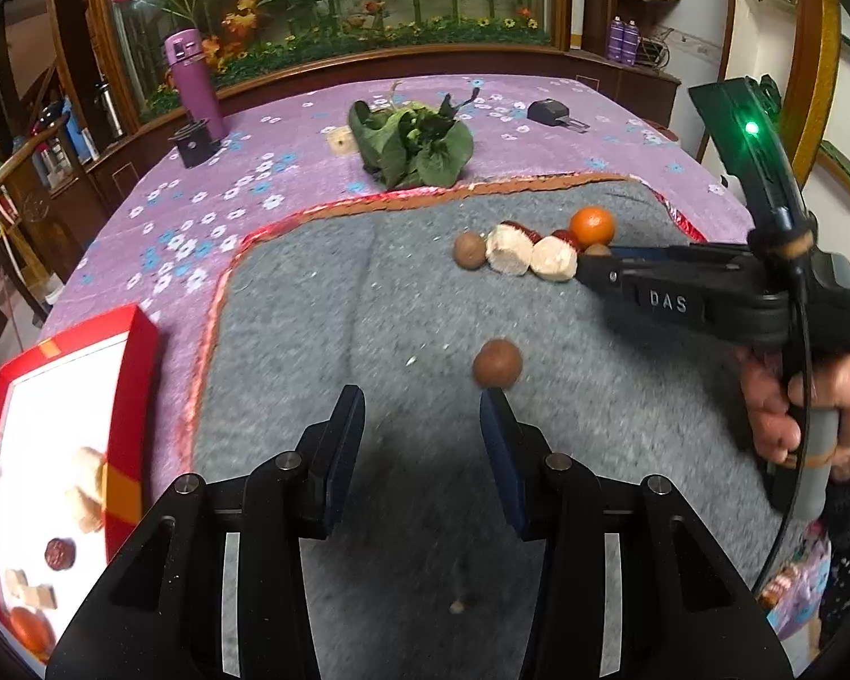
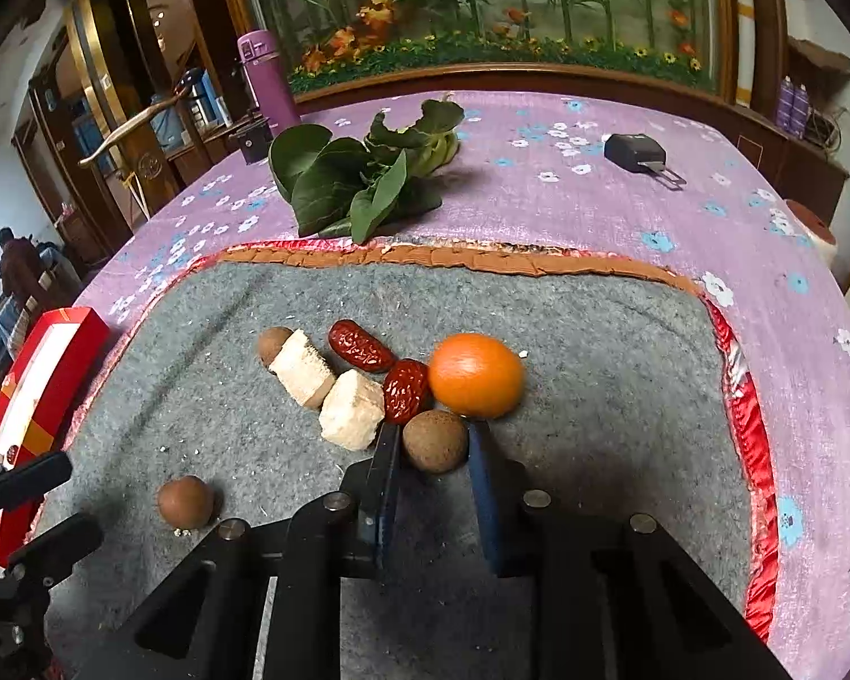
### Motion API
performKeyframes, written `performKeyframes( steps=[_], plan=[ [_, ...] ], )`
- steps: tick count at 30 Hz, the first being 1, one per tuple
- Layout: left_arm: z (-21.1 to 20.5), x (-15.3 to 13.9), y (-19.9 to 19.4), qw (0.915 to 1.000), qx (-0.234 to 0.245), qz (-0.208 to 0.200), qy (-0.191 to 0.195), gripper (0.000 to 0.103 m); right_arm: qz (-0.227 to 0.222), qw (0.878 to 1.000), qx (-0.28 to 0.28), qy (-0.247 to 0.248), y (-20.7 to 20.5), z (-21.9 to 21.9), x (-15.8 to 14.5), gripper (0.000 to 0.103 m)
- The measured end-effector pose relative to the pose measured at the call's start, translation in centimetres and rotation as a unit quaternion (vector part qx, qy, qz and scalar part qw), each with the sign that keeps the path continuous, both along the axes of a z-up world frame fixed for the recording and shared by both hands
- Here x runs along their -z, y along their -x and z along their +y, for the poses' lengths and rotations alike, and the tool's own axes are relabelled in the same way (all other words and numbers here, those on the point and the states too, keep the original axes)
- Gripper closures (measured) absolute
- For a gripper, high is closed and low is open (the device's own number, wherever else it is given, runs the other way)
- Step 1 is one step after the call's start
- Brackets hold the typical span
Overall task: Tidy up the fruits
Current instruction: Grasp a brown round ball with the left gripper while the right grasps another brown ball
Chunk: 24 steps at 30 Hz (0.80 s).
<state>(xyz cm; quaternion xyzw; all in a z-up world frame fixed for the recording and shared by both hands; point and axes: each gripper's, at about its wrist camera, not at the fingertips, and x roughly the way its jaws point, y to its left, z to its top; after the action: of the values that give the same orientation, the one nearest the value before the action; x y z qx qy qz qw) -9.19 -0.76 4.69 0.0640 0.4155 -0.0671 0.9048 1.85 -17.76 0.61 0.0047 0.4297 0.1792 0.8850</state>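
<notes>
**Right claw around a brown nut-like fruit on the grey mat**

The fuzzy grey felt mat (image 2: pixel 595 396) lies on a purple cloth with small flowers (image 2: pixel 538 204). On the mat sits a little heap of food. The smooth round orange fruit (image 2: pixel 476 375) is the landmark here. Just beside it on the left are two wrinkly dark red dates (image 2: pixel 362 347), and past them two pale, crumbly blocks (image 2: pixel 350 408) and a small brown ball (image 2: pixel 271 344).

Right in front of the orange, the right gripper (image 2: pixel 433 445) has its two flat blue fingers on both sides of a round, dull brown fruit (image 2: pixel 435 441). The fingers sit close against it, but I cannot tell if they are squeezing it.

Another round brown fruit (image 1: pixel 497 362) lies alone, well apart from the orange. The left gripper (image 1: pixel 422 430) is wide open with nothing in it, near this lone fruit.

Only the left view shows inside the red box with a white floor (image 1: pixel 136 374), far left of the orange. It holds pale chunks, a dark date and something orange. That view also shows the person's right hand (image 1: pixel 810 413) on the grey handle.

Behind the orange lie floppy green leaves (image 2: pixel 357 181).
</notes>
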Motion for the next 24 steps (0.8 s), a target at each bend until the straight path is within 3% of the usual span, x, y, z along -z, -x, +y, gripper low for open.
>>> performKeyframes(
  steps=[4,9,19,24],
  plan=[
    [-0.7,0.2,-0.5,0.9998,0.015,0.005,0.01,0.061,0.011,0.999,0.009,-0.03,0.1,-1.2,-0.2,0.08],
    [-1.6,0.4,-0.5,0.9989,0.038,0.013,0.024,0.061,0.033,0.993,0.046,-0.102,0.1,-3.9,-0.6,0.08],
    [-2.8,2.4,-3.4,0.9986,0.031,0.042,0.01,0.061,0.023,0.988,0.076,-0.132,0.2,-5.0,-1.2,0.08],
    [-2.9,3.1,-3.8,0.9984,0.031,0.044,0.017,0.079,0.018,0.985,0.091,-0.147,-0.1,-5.8,-1.3,0.08]
  ],
)
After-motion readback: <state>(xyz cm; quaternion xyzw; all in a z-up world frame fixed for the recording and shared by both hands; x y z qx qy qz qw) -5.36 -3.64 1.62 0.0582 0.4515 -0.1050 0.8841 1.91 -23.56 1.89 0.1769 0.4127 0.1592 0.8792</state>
